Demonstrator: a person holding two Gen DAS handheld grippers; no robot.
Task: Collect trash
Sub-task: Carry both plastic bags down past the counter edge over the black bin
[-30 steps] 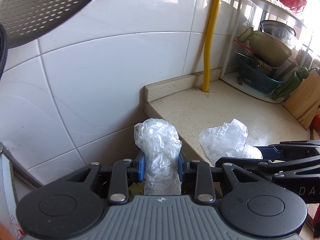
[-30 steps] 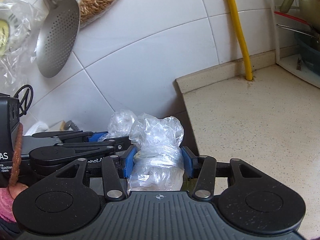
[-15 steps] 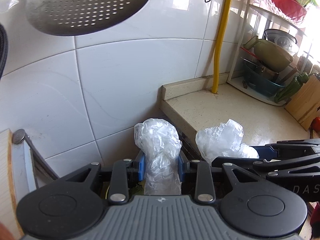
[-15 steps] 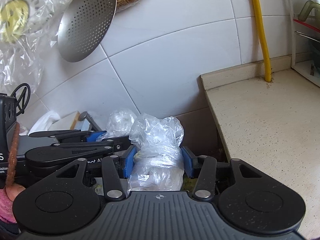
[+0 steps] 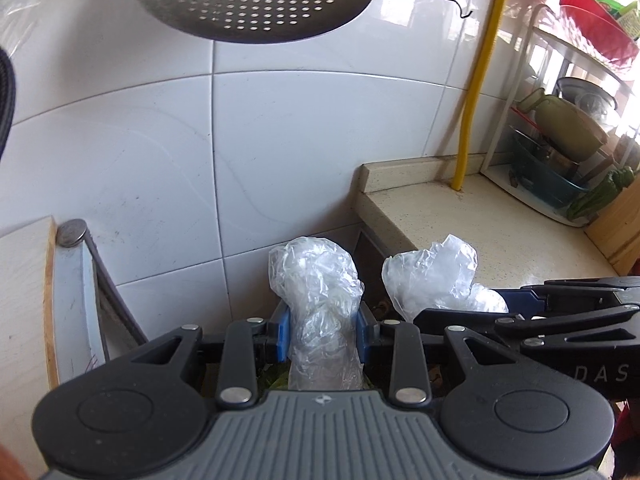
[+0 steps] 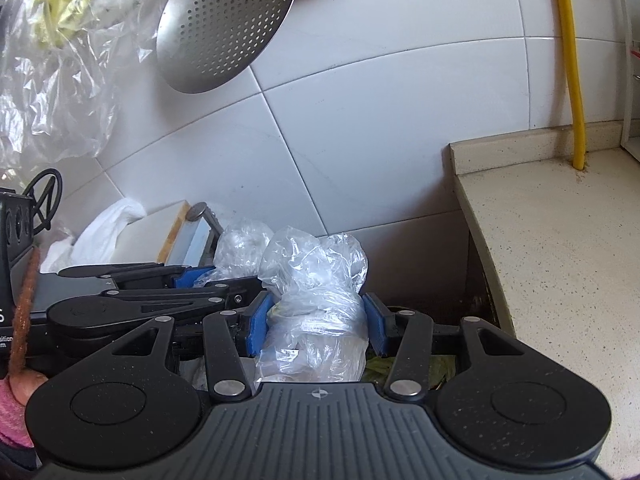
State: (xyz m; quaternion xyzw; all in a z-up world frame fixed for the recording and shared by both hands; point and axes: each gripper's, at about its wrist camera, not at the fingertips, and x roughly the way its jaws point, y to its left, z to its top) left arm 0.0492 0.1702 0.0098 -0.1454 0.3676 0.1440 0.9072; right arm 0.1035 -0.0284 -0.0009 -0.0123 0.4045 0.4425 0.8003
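Note:
My left gripper (image 5: 322, 334) is shut on a bunched piece of clear plastic bag (image 5: 316, 300), held in the air off the counter's left end. My right gripper (image 6: 316, 326) is shut on a second bunch of clear plastic bag (image 6: 314, 280). The two grippers are side by side: the right one and its plastic (image 5: 432, 280) show at the right of the left wrist view, and the left one (image 6: 192, 276) with its plastic (image 6: 240, 244) shows at the left of the right wrist view. Green scraps lie below the grippers (image 6: 380, 366).
A speckled beige counter (image 5: 500, 232) ends just right of the grippers. A perforated metal skimmer (image 6: 228, 28) hangs on the white tiled wall above. A yellow pipe (image 5: 476, 96) and a dish rack (image 5: 560, 136) stand at the right. A wooden board (image 5: 24, 300) leans at the left.
Both grippers have moved left together off the counter's end, each still holding its plastic. The skimmer and the wooden board have come further into view.

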